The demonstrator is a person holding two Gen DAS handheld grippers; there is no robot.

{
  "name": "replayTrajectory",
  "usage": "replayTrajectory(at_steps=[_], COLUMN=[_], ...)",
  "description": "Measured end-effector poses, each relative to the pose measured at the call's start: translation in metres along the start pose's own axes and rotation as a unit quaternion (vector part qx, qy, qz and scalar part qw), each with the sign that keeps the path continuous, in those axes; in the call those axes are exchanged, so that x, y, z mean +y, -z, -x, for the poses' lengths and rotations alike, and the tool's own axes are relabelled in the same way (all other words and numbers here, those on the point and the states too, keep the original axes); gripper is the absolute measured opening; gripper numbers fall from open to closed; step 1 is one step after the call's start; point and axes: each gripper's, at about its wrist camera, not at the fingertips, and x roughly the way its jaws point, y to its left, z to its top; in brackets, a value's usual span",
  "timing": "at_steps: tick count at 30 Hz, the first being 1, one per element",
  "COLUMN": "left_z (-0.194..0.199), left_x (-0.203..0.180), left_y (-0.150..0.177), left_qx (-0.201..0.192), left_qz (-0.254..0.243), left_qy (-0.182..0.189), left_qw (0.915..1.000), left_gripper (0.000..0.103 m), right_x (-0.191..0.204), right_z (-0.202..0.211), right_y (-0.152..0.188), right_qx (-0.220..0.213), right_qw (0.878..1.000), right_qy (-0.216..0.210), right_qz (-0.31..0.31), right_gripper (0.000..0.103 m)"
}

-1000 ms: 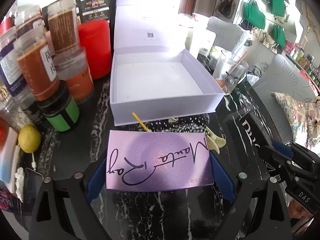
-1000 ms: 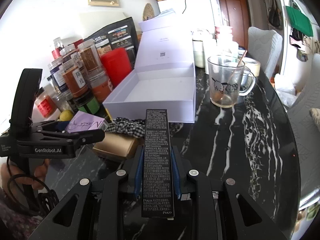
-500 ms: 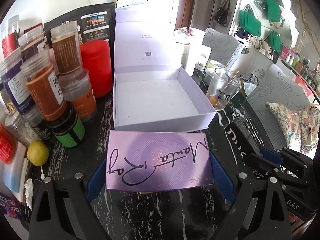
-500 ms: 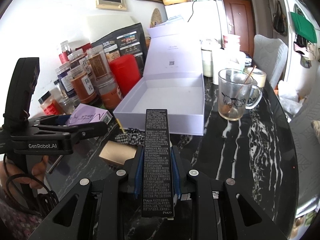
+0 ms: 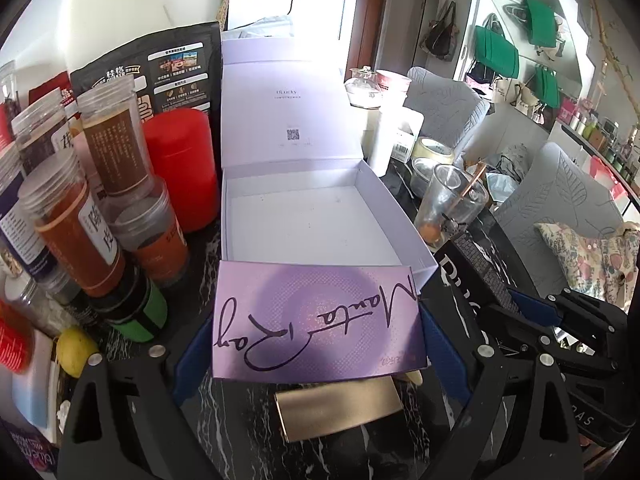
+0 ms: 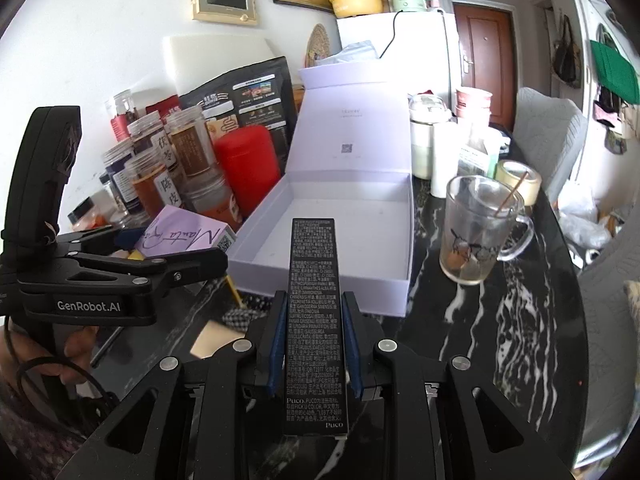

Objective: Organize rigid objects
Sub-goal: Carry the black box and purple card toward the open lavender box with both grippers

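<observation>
My left gripper is shut on a purple "Manta Ray" box, held above the table just before the front wall of an open lavender gift box. The purple box and left gripper also show in the right wrist view. My right gripper is shut on a long black Puco box, its far end over the front rim of the lavender box. The black box shows at the right of the left wrist view. A gold box lies on the table under the left gripper.
Several jars and a red canister stand left of the lavender box. A glass mug with a stick stands to its right. A lemon and a black-and-white checked cloth lie on the black marble table.
Both grippers have risen and moved forward toward the lavender box, each keeping its box. The gold box now shows beneath the left gripper.
</observation>
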Motion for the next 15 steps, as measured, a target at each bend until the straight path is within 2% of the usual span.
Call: replayTrajectory(at_steps=[15], left_z=[-0.029], left_x=[0.014], left_y=[-0.048], left_qx=[-0.022], left_qz=[0.002], left_qy=[-0.005], left_qw=[0.9997], left_gripper=[0.094], right_x=[-0.009], right_z=[-0.038], right_y=[-0.047], right_qx=[-0.004], right_qw=[1.000], right_qy=[0.015], right_qz=[0.015], right_gripper=[0.025])
